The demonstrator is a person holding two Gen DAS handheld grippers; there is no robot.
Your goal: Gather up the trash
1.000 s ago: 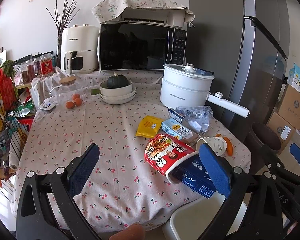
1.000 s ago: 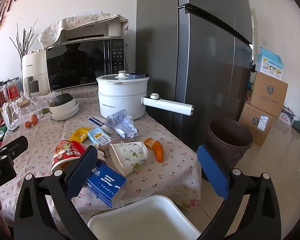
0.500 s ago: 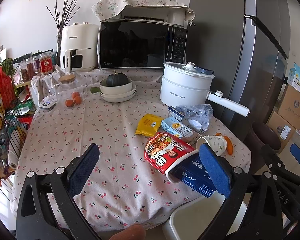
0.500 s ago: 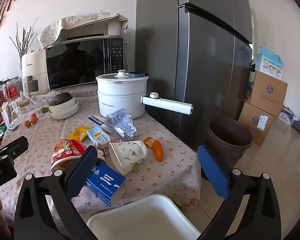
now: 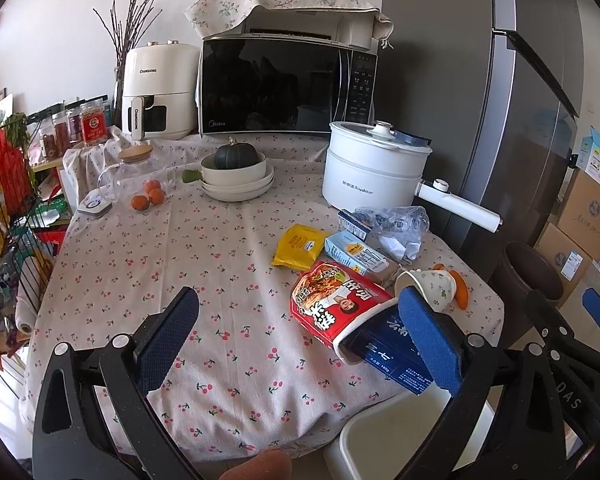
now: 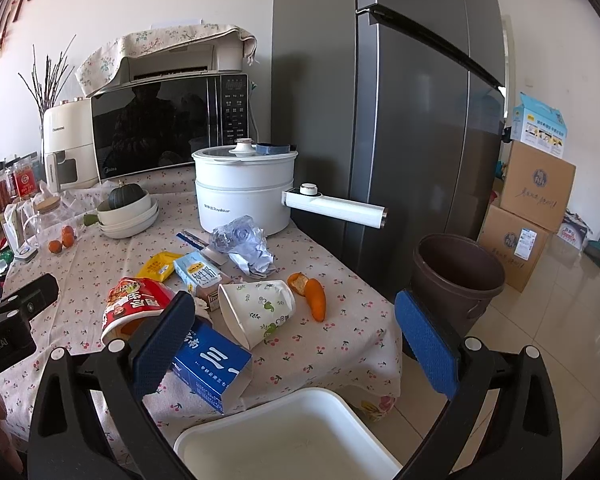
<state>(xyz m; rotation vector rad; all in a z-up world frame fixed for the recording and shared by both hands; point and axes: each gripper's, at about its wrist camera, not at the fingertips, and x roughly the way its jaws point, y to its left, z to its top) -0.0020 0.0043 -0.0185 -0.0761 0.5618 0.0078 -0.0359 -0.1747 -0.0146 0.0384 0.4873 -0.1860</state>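
Left wrist view: both grippers hang wide apart and empty above the near edge of a littered table.

From the left gripper (image 5: 296, 336), jaws spread and holding nothing, the red noodle cup (image 5: 336, 304) lies on its side just past the right finger, touching the blue carton (image 5: 384, 352); the right gripper (image 6: 296, 340) is equally spread and empty over that blue carton (image 6: 212, 364) and the tipped paper cup (image 6: 256, 312). Beyond lie an orange peel (image 6: 314, 294), a small milk box (image 6: 198, 274), a yellow packet (image 5: 300, 246) and a crumpled plastic bottle (image 6: 242, 246), all on the cherry-print tablecloth (image 5: 180, 264). A white bin (image 6: 284, 436) sits below the table edge; a brown trash can (image 6: 456, 284) stands on the floor beside the fridge (image 6: 400, 120).
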